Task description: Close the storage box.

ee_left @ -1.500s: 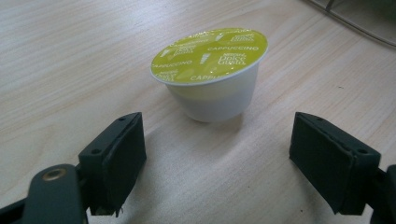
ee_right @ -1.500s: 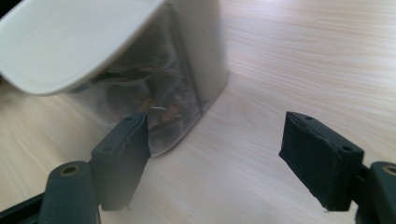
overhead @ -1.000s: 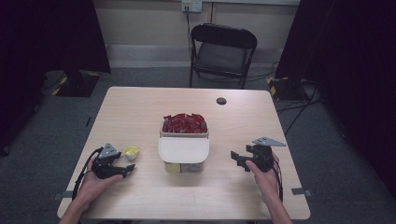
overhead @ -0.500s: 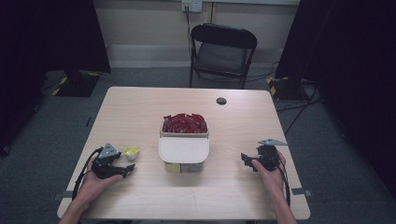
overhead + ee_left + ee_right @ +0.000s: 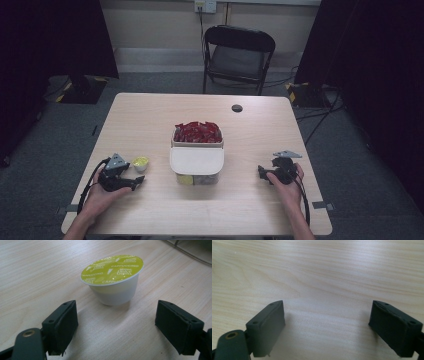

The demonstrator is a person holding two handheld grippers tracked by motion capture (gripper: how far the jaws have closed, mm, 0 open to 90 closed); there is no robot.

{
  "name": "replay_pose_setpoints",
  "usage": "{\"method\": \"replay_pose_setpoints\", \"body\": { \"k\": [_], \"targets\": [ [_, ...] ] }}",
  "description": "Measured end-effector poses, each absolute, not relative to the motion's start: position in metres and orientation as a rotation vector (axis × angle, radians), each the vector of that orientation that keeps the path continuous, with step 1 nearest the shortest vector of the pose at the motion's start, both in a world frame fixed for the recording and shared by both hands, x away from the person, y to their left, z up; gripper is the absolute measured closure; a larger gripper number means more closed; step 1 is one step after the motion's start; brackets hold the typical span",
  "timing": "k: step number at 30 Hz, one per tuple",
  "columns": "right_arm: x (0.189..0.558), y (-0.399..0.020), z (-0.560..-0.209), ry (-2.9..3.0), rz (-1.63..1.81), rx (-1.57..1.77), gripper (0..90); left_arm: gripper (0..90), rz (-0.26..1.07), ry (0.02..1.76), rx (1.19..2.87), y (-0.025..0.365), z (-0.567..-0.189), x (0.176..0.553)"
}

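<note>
A small white coffee capsule with a yellow-green foil lid (image 5: 113, 280) stands upright on the wooden table (image 5: 150, 120), seen in the high view as a capsule (image 5: 140, 163) at the left. My left gripper (image 5: 117, 332) is open just short of it, jaws wide apart and low over the table; in the high view this left gripper (image 5: 136, 181) rests under a hand. My right gripper (image 5: 329, 330) is open over bare wood, and the high view shows the right gripper (image 5: 262, 172) resting at the table's right side.
A white box (image 5: 196, 162) with a lid over its near half stands mid-table; red packets (image 5: 197, 132) fill its far half. A small black disc (image 5: 237, 108) lies near the far edge. A black folding chair (image 5: 239, 55) stands beyond the table.
The right hand and its gripper moved right and nearer to the front edge, down onto the table. The left gripper and the capsule stayed in place.
</note>
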State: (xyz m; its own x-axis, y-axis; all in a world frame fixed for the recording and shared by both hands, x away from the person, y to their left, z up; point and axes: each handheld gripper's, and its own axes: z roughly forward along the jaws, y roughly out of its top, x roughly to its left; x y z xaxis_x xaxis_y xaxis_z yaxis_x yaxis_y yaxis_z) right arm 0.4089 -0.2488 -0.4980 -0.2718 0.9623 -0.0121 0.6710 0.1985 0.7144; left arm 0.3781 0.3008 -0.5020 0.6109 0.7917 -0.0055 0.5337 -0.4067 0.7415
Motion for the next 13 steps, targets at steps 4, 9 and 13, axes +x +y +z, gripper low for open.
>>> {"method": "replay_pose_setpoints", "body": {
  "k": [4,9,13],
  "targets": [
    [0.4087,-0.2495,-0.5008,2.001,0.857,1.506,10.0,17.7,0.457,1.039,2.111,0.3009,-0.5018,0.3784],
    [0.4064,-0.2488,-0.5009,1.98,0.848,1.521,10.0,17.6,0.457,1.039,2.111,0.3009,-0.5018,0.3785],
    [0.4049,-0.2488,-0.5007,1.975,0.846,1.529,10.0,17.6,0.458,1.039,2.11,0.3008,-0.5019,0.3785]
  ]
}}
